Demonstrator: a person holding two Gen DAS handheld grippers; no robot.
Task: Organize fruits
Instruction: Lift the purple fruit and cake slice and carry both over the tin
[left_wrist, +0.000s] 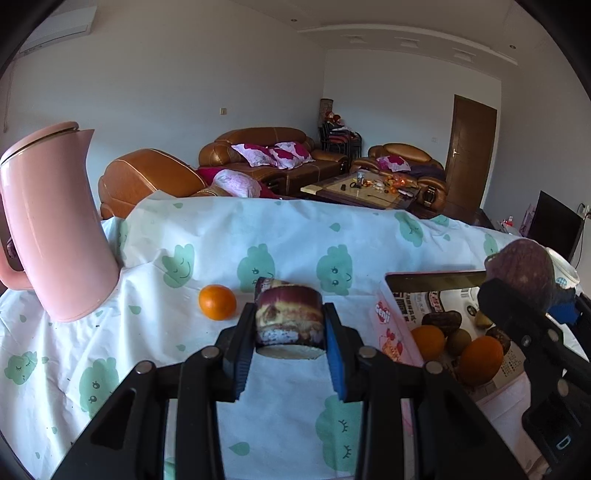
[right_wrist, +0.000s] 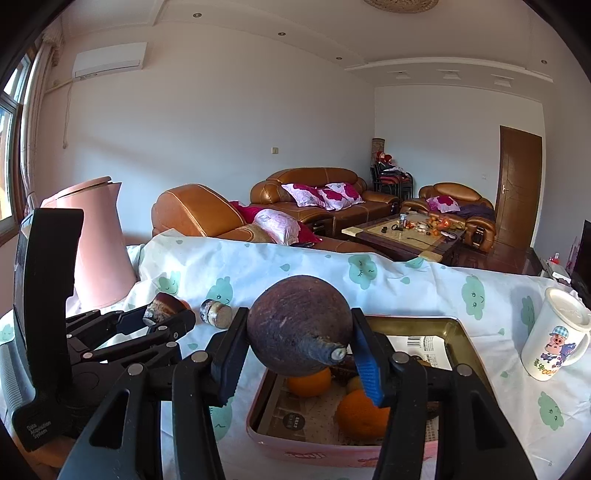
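Left hand-held gripper (left_wrist: 290, 328): clenched on a small round wrapped snack (left_wrist: 289, 320), brown and cream print, pads pressing both sides. It's lifted off the cloth-covered counter (left_wrist: 184, 369). In the right wrist view the same hand-held gripper shows from the side at left, snack end poking out between the fingers.

Right hand-held gripper (right_wrist: 299, 343): grasping a dark brown round fruit (right_wrist: 297, 325), stem stub facing the camera. Fruit sits between both pads, held above the near end of the pink tin box (right_wrist: 461, 332). Left wrist view shows it at the right edge, over the box.

Box contents: two oranges (right_wrist: 364, 415), plus a few small dark brown and greenish fruits, partly hidden behind the fingers, lying on printed paper that lines the bottom.

Still out on the counter: one loose orange (left_wrist: 217, 301), between the pink kettle (left_wrist: 55, 221) and the held snack; a second small wrapped snack (right_wrist: 217, 313) lying on its side, just left of the held fruit in the right wrist view.

White cartoon mug (right_wrist: 557, 334) stands upright to the right of the box, apart from it.
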